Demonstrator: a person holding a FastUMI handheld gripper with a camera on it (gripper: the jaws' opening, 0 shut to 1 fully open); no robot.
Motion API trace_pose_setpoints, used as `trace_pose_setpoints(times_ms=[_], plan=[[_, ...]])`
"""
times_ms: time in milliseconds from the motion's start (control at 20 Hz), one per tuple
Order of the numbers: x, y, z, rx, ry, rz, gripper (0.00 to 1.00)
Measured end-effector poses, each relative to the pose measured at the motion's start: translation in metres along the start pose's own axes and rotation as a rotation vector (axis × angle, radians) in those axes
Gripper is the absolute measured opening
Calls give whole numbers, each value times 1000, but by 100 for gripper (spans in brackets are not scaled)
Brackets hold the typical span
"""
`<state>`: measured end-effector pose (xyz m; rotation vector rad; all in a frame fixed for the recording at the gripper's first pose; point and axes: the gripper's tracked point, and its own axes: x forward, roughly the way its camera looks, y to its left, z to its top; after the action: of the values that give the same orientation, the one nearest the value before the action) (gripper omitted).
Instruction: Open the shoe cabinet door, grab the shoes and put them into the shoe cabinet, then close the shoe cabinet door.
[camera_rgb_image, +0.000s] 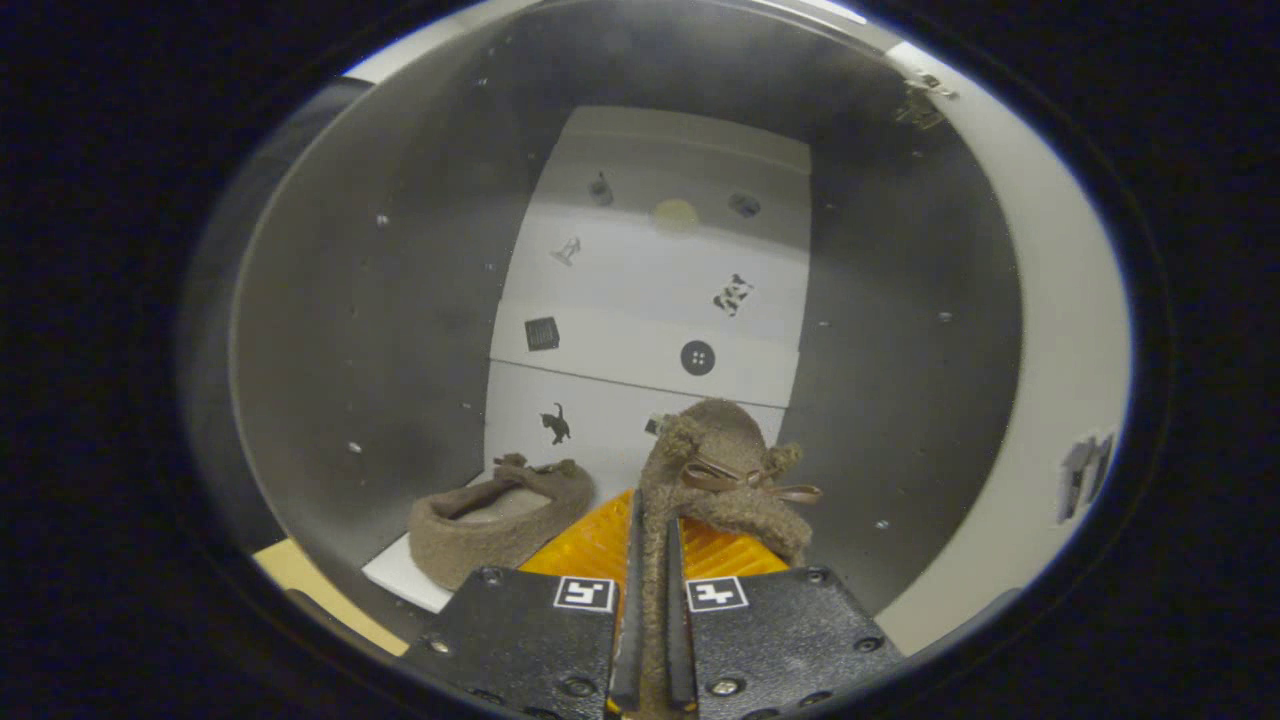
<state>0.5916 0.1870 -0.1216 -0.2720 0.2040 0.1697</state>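
Your gripper (652, 590) pinches slipper (722, 470) by thin rim inside cabinet (380, 330); slack grip drops it onto other slipper (500, 525).

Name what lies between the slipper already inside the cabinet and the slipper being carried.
In the gripper view, nothing: bare white shelf separates the resting slipper from the bow-topped slipper pinched in the hand-held gripper.

Dim inside the shoe cabinet (380, 330); its grey side walls lie in shadow, the pale back panel (650, 300) catches soft light, and fisheye bending curves the walls.
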Motion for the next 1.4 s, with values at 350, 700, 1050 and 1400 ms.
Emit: trace_pose_setpoints(times_ms=[350, 700, 1050, 1400], plan=[[76, 22, -44, -98, 176, 47, 14], [71, 25, -36, 185, 203, 98, 21], [33, 25, -21, 279, 195, 133, 47], [-38, 9, -9, 235, 151, 111, 91]])
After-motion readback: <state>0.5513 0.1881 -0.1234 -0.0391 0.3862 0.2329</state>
